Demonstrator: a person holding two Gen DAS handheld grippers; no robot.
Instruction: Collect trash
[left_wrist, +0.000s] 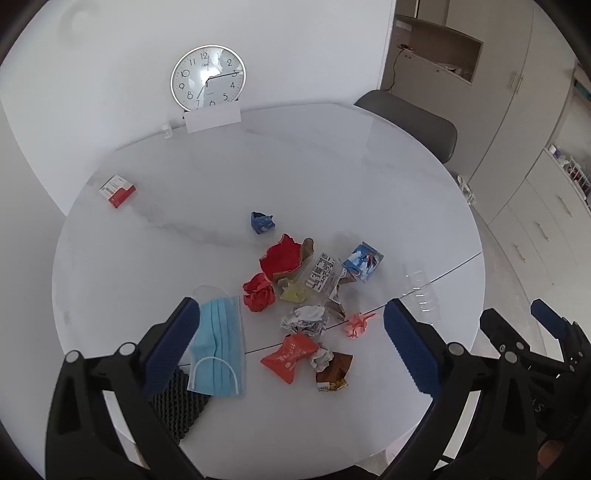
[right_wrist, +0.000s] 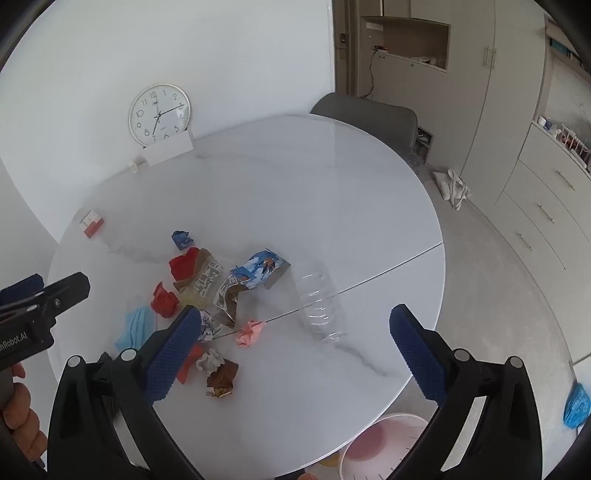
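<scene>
A heap of trash lies on the round white table (left_wrist: 221, 177): a blue face mask (left_wrist: 218, 347), red crumpled paper (left_wrist: 259, 292), a red torn carton (left_wrist: 280, 258), an orange wrapper (left_wrist: 290, 356), a brown wrapper (left_wrist: 334, 373), a pink paper wad (left_wrist: 356, 325), a blue carton (left_wrist: 364, 261) and a clear plastic bottle (right_wrist: 319, 304). My left gripper (left_wrist: 291, 336) is open and empty above the heap. My right gripper (right_wrist: 295, 339) is open and empty, above the table between the pink wad (right_wrist: 251, 332) and the bottle.
A white bin with a pink liner (right_wrist: 384, 446) stands on the floor below the table's near edge. A red and white box (left_wrist: 117, 191) lies far left. A clock (left_wrist: 208, 77) leans on the wall. A grey chair (left_wrist: 410, 122) stands behind the table.
</scene>
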